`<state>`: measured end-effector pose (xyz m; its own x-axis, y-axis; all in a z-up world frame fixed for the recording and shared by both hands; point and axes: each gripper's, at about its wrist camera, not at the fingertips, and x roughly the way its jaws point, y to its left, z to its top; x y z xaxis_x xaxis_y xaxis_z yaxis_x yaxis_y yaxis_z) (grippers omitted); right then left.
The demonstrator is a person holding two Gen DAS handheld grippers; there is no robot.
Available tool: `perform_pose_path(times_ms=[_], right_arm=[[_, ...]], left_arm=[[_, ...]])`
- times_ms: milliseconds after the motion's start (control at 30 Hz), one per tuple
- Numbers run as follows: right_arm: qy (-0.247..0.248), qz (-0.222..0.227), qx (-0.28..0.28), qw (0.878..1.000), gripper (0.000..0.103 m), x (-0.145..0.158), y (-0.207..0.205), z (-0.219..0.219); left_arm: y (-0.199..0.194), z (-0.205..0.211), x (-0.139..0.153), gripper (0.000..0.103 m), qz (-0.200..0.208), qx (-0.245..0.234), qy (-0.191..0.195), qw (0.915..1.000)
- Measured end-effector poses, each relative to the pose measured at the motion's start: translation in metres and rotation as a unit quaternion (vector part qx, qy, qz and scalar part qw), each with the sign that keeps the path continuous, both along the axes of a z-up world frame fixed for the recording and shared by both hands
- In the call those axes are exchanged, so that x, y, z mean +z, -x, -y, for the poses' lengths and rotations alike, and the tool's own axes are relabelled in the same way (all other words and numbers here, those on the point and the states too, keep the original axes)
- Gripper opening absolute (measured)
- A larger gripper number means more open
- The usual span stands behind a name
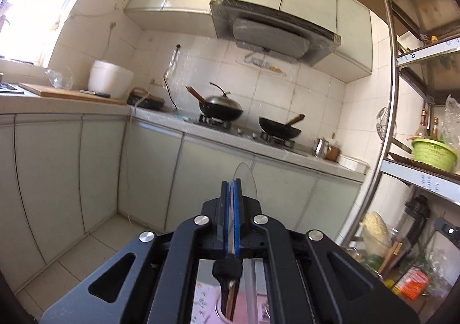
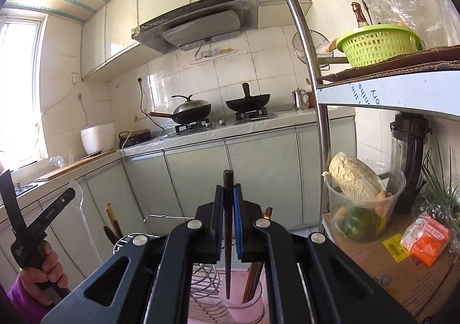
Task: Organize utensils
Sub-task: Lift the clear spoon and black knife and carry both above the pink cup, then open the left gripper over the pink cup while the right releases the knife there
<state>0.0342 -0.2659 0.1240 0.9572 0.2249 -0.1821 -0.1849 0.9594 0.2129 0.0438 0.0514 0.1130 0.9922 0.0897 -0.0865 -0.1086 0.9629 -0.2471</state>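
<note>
My left gripper (image 1: 232, 188) is shut on a clear plastic spoon (image 1: 247, 180), whose oval bowl sticks up past the blue pads. In the right wrist view that gripper (image 2: 70, 194) shows at the far left, held by a hand in a purple sleeve, with the spoon's pale handle (image 2: 84, 226) hanging below it. My right gripper (image 2: 229, 191) is shut on a dark chopstick (image 2: 228, 237) that stands upright, tip down over a pink cup (image 2: 244, 305) holding more chopsticks. The same pink cup (image 1: 227, 309) lies under my left gripper.
A wire dish rack (image 2: 201, 280) stands beside the cup. Ahead runs a counter with two woks (image 2: 191, 112) on a stove and a white rice cooker (image 2: 97, 137). A metal shelf (image 2: 388, 93) on the right carries a green basket (image 2: 376, 45) and a tub with cabbage (image 2: 356, 180).
</note>
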Motion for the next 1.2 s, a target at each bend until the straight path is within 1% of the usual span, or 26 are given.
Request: perform_pose_path(times_ms=[133,233,300,367,467,667,833,967,1200], right_arm=[[0.007,-0.003,-0.005,1.0,0.006,-0.006,-0.015,-0.002],[0.015,-0.008,-0.007,1.0,0.006,-0.013,-0.023,-0.004],[0.02,-0.012,-0.008,1.0,0.006,-0.019,-0.027,-0.006],[0.02,-0.02,-0.006,1.0,0.006,-0.025,-0.03,-0.007],[0.017,-0.035,-0.002,0.999,0.006,-0.034,-0.034,-0.009],[0.014,-0.06,0.003,0.998,0.006,-0.05,-0.032,-0.01],[0.007,-0.084,0.006,0.996,0.006,-0.065,-0.029,-0.009],[0.005,-0.103,0.004,0.995,0.006,-0.079,-0.028,-0.008],[0.014,-0.137,0.005,0.99,0.006,-0.097,-0.032,-0.013]], left_arm=[[-0.014,0.006,-0.014,0.002,0.018,0.02,-0.013,0.9996],[-0.018,0.012,-0.025,0.002,0.035,0.033,-0.04,0.998],[-0.018,0.019,-0.034,0.002,0.048,0.041,-0.064,0.9959],[-0.018,0.025,-0.042,0.002,0.052,0.039,-0.081,0.9946],[-0.019,0.029,-0.051,0.002,0.044,0.028,-0.087,0.9948],[-0.013,0.024,-0.064,0.002,0.008,-0.002,-0.065,0.9979],[-0.008,0.021,-0.076,0.002,-0.025,-0.025,-0.047,0.9982],[-0.007,0.021,-0.086,0.002,-0.051,-0.04,-0.04,0.9971],[-0.015,0.025,-0.106,0.002,-0.113,-0.057,-0.042,0.9911]])
